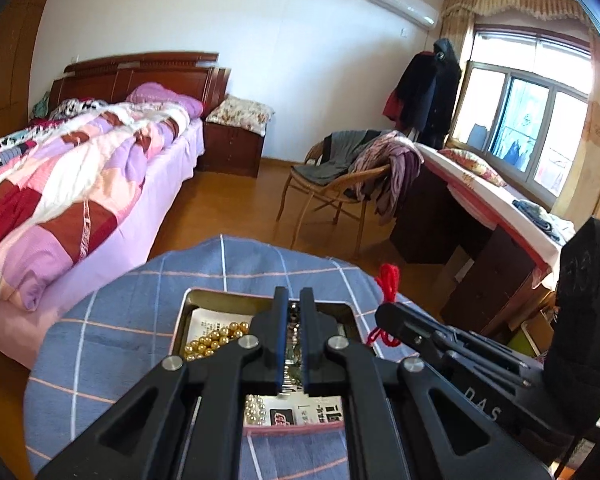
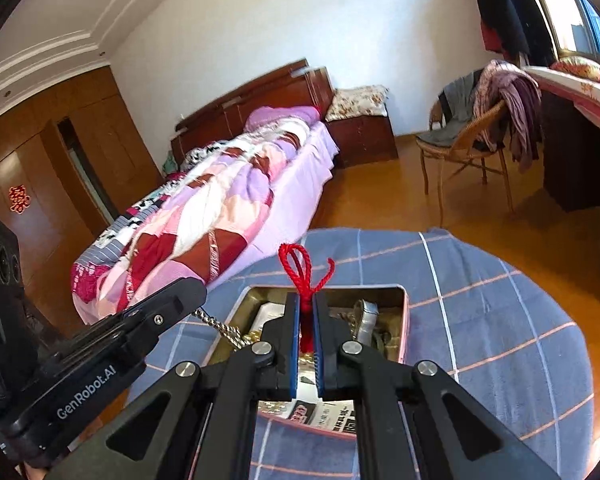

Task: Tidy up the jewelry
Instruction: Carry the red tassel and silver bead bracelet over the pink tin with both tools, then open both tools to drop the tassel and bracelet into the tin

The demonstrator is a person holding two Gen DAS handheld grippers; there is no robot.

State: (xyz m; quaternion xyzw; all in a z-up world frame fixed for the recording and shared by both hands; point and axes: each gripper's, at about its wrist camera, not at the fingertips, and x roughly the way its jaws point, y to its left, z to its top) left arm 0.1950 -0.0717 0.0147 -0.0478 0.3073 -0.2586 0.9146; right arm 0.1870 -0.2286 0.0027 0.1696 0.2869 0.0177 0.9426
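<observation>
Left wrist view. Item: open metal tin, resting on a counter covered by a blue checked cloth. Contents visible: gold bead string at the left side, a printed paper liner on the floor of the tin, a silvery chain running between the fingers of the left gripper. The left gripper's fingers stand nearly together over the tin, clamped on the silvery chain as far as can be judged. The right gripper enters from the right, carrying a red cord at the tin's right edge.

Right wrist view. Item: red cord, knotted with a loop at the top, pinched between the closed blue-padded fingers of the right gripper, held above the tin. A silver band, perhaps a watch or bracelet, lies at the right of the tin. The silvery chain trails from the left gripper over the tin's left rim.

Handling note, as judgement: the step looks like parting the cord from the chain. Draw the two grippers away from each other slowly, lifting each piece clear of the rim, and watch whether the cord's hidden lower end drags beads along; ease off if the tin shifts on the cloth.
</observation>
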